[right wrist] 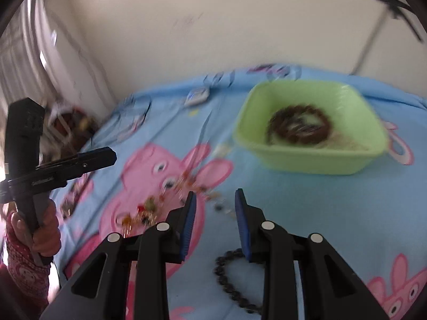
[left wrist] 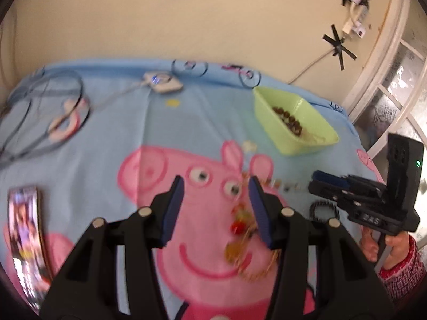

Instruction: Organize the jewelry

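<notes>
A cream wall [left wrist: 186, 26] backs a bed spread with a blue sheet [left wrist: 160, 122] printed with a big pink cartoon pig; a white cable taped to the wall with black crosses runs down toward a small white charger pad [left wrist: 164, 82] near the far edge; a glossy booklet [left wrist: 24, 237] lies at the left of the sheet.

A green plastic tray [right wrist: 312, 157] sits toward the far right of the sheet; inside it a brown beaded bracelet [right wrist: 299, 126] lies coiled, with something pale and fine beside it that is too blurred to name.

The left gripper [left wrist: 216, 205] hangs above the pig's face with its blue-padded jaws wide apart, holding nothing; a tangle of gold chain with red and amber stones [left wrist: 240, 237] lies loose on the sheet, partly under the right-hand finger.

The right gripper [right wrist: 216, 224] is likewise spread open and empty; a dark beaded bracelet [right wrist: 229, 277] lies on the blue sheet just below it, partly hidden behind its right finger; a short string of small mixed beads [right wrist: 221, 205] lies between the chain tangle and this gripper.
</notes>
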`<state>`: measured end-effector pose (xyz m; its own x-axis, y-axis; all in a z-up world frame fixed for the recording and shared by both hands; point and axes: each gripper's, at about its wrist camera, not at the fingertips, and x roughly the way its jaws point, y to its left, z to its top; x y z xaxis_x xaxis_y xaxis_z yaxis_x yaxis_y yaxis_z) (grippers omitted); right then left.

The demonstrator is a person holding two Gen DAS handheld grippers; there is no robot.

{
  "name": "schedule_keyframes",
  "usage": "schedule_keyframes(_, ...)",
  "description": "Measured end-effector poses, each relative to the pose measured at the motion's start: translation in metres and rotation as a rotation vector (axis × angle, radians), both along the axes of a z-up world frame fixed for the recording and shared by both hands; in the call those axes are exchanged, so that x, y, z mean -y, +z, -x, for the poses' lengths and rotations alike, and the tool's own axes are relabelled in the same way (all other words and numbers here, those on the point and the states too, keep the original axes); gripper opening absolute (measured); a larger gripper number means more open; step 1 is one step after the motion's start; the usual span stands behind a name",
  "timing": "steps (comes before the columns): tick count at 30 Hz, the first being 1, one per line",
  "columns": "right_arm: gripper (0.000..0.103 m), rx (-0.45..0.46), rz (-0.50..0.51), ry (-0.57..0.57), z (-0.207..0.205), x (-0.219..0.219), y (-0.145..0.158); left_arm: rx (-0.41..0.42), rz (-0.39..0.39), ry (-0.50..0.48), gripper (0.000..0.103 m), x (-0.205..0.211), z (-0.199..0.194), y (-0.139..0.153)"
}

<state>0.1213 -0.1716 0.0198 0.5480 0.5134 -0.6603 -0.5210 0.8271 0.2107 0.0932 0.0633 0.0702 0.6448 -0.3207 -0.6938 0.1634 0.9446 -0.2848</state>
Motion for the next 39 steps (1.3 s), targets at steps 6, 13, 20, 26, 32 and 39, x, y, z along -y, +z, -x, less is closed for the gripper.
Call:
schedule_keyframes(6,0.020,-0.011,0.234,0.026,-0.026,-0.034,-0.024,-0.020,0.017,0.015,0.048,-0.016,0.016,-0.012)
schedule_keyframes(13,0.000,-0.029,0.199,0.018,-0.018,-0.021,-0.023,0.019,-0.031,-0.016,0.048,-0.009,0.019,-0.004)
schedule_keyframes(20,0.000,0.120,0.055,-0.025,0.018,0.007,0.049,0.090,-0.103,-0.120,0.070,0.031,0.025,0.004)
schedule_keyframes(26,0.000,0.210,0.019,-0.011,0.037,0.012,0.090,0.142,-0.141,-0.278,0.073,0.090,0.025,0.011)
schedule_keyframes(32,0.000,0.284,-0.034,-0.017,0.059,0.021,0.121,0.151,-0.162,-0.362,0.051,0.129,0.009,0.018)
schedule_keyframes(39,0.000,0.354,-0.090,-0.037,0.070,0.036,0.156,0.145,-0.077,-0.386,0.026,0.136,-0.013,0.044)
